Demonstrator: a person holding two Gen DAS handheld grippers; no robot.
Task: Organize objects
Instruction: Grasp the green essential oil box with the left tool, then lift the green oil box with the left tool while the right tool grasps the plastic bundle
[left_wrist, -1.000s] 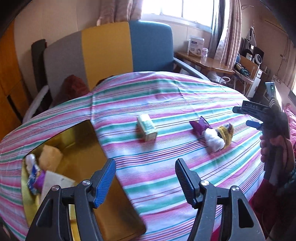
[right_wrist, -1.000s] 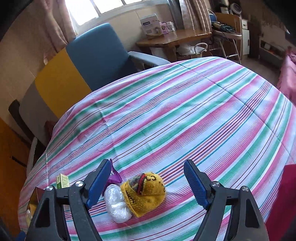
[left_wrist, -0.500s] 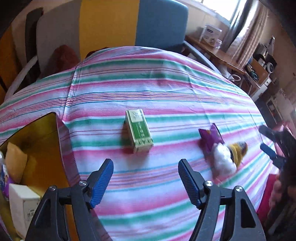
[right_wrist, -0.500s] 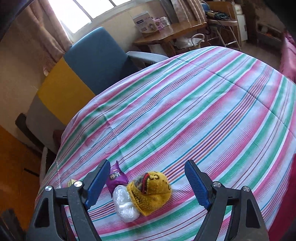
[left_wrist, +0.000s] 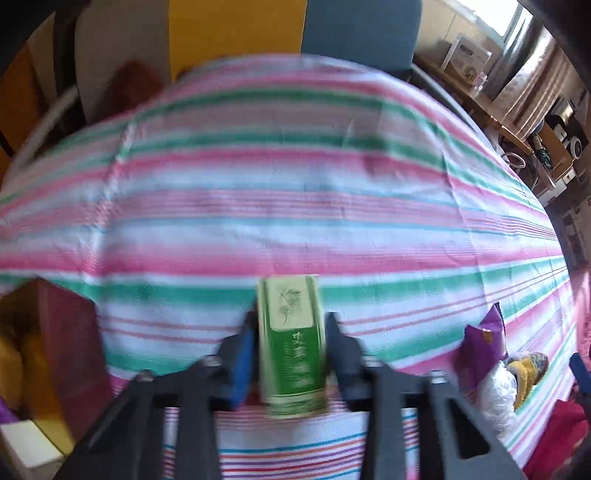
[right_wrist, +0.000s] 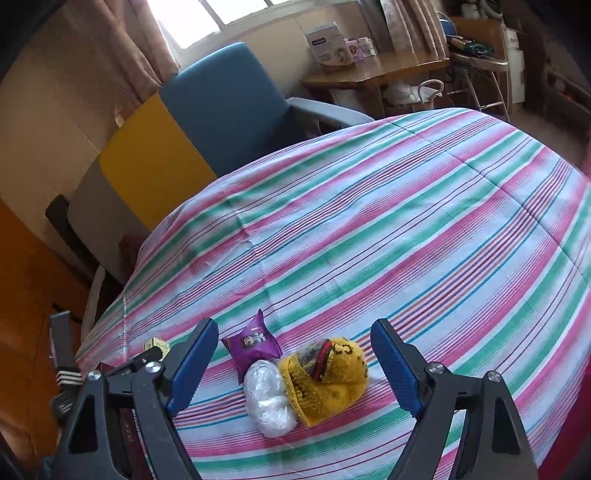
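Moved: left gripper (left_wrist: 290, 354) has dropped onto the green box (left_wrist: 291, 347), jaws narrowed against both its sides.
Right gripper (right_wrist: 293, 363): wide apart, gripping nothing, hovering.
Between its fingers: one purple packet (right_wrist: 253, 341), one white plastic bundle (right_wrist: 269, 397), one yellow knit hat (right_wrist: 328, 374), all touching.
Container: open storage box (left_wrist: 70, 332) left of the left gripper; one white carton (left_wrist: 27, 445) inside, other contents unclear.

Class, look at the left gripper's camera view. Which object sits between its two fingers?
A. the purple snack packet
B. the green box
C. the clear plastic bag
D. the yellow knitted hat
B: in the left wrist view the green box stands between the fingers of the left gripper, which press its sides, while the packet, hat and bag lie off to the right on the striped cloth.
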